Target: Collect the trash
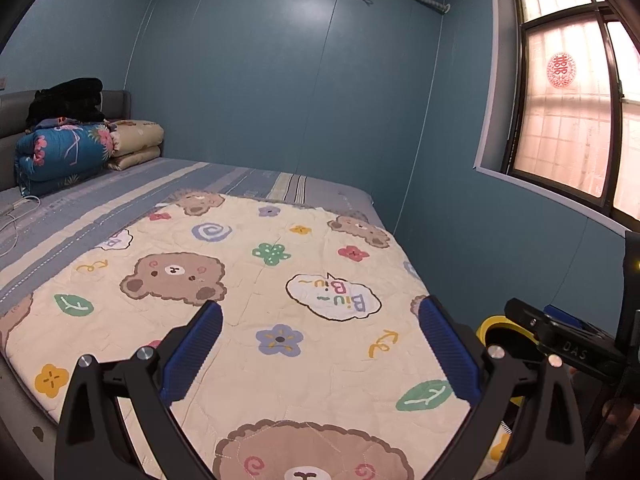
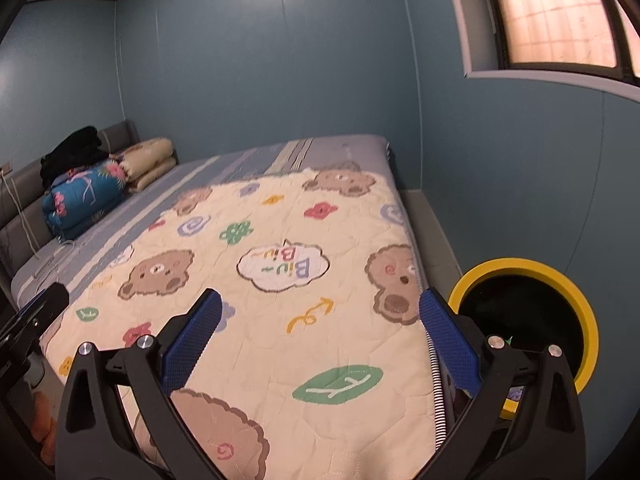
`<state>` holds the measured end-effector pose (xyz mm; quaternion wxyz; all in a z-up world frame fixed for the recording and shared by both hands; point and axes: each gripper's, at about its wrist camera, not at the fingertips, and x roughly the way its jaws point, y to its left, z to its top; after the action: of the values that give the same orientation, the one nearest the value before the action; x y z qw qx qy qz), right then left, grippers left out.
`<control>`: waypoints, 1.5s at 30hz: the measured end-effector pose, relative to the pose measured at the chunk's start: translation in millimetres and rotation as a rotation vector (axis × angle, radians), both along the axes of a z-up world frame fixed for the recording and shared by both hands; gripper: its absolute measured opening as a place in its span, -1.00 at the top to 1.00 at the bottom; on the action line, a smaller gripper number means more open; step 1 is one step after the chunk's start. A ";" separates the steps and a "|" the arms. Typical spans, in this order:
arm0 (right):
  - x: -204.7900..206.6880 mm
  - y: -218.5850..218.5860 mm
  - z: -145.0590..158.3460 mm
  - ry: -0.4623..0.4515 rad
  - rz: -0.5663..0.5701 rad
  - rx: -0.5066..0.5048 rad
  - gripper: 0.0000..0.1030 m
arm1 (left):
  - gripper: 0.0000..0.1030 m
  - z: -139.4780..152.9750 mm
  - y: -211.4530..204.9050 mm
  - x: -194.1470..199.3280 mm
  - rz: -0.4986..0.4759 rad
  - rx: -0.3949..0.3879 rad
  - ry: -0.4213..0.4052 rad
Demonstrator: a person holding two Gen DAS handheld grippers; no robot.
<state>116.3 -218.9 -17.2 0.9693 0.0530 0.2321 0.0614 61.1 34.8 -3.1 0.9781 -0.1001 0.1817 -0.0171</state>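
Note:
My left gripper [image 1: 320,336] hangs open over the cream bear-print quilt [image 1: 248,312] with nothing between its blue pads [image 1: 196,350]. My right gripper [image 2: 320,332] is open too, empty, above the same quilt [image 2: 280,280] near its right edge. A round bin with a yellow rim [image 2: 532,270] and a dark inside stands on the floor beside the bed, just right of the right gripper; something small and green shows inside. In the left wrist view a bit of that yellow rim [image 1: 490,322] peeks out behind the right gripper's black body [image 1: 568,340]. No loose trash shows on the quilt.
The bed [image 1: 100,208] with a striped blue sheet fills the room's middle. Folded quilts [image 1: 68,152] and dark clothing [image 1: 68,98] are piled at the headboard. A white cable [image 1: 16,216] lies on the sheet. Blue walls and a window [image 1: 576,112] close the right side.

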 end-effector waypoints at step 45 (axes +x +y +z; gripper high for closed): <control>-22.6 -5.8 -2.8 -0.095 -0.071 0.004 -0.84 | -0.84 8.2 -15.9 -15.6 -0.023 0.038 -0.055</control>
<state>93.6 -224.7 -19.9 0.9807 0.0603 0.1836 0.0300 45.5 18.9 5.1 0.9842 -0.0789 0.1560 -0.0276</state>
